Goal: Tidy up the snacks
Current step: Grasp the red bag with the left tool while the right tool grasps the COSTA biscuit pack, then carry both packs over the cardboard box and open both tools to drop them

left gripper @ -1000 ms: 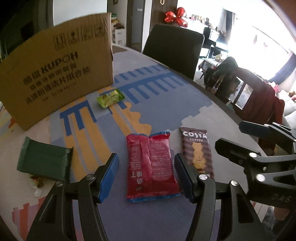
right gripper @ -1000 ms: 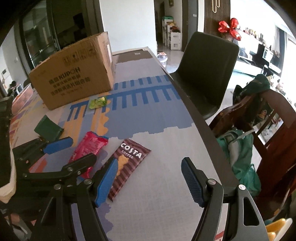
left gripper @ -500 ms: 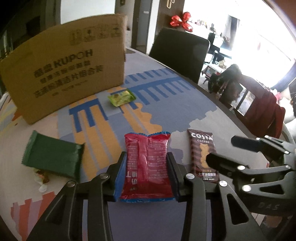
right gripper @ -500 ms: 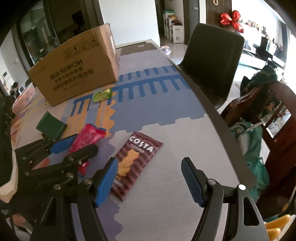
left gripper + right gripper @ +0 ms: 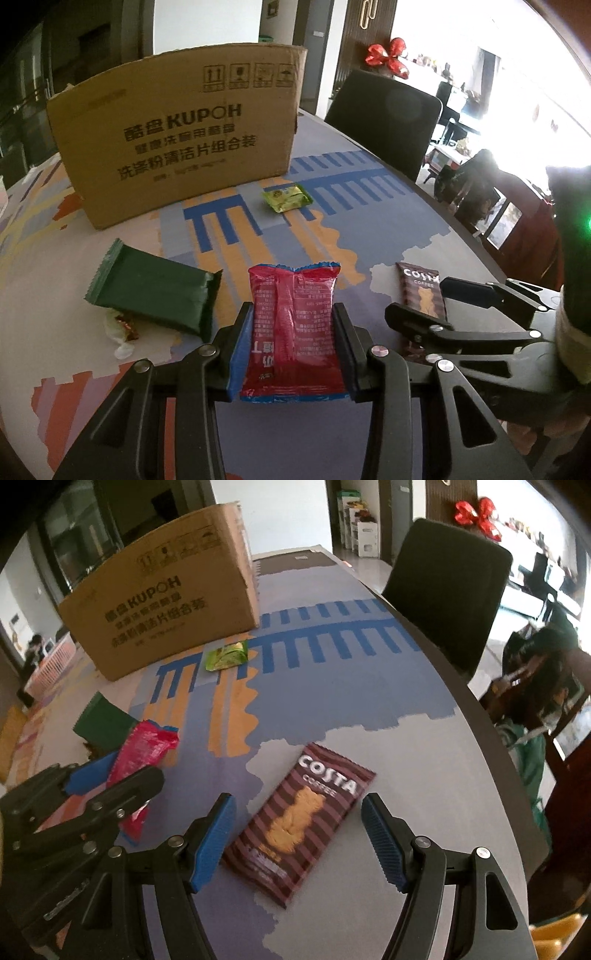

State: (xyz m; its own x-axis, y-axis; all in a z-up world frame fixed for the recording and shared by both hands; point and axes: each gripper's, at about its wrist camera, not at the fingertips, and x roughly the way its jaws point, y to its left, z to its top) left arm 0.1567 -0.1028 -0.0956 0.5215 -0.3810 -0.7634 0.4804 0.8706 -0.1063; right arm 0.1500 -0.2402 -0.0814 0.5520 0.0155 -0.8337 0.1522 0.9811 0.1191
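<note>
A red snack packet (image 5: 293, 332) sits between the blue pads of my left gripper (image 5: 293, 314), which is shut on its sides; the right wrist view shows this grip too (image 5: 144, 753). A brown striped Costa biscuit packet (image 5: 295, 819) lies flat on the patterned tablecloth (image 5: 332, 686). My right gripper (image 5: 297, 805) is open just above it, one finger on each side and neither pad touching. A dark green packet (image 5: 151, 295) lies left of the red one. A small light green packet (image 5: 286, 197) lies in front of the cardboard box (image 5: 177, 147).
The big cardboard box stands at the back left of the table. A crumpled candy wrapper (image 5: 125, 326) lies by the dark green packet. A black chair (image 5: 443, 602) stands at the far right, where the curved table edge (image 5: 491, 738) runs close to the Costa packet.
My left gripper has closed from open onto the red packet and moved with it towards the box. My right gripper has come down and forward over the Costa packet, still open.
</note>
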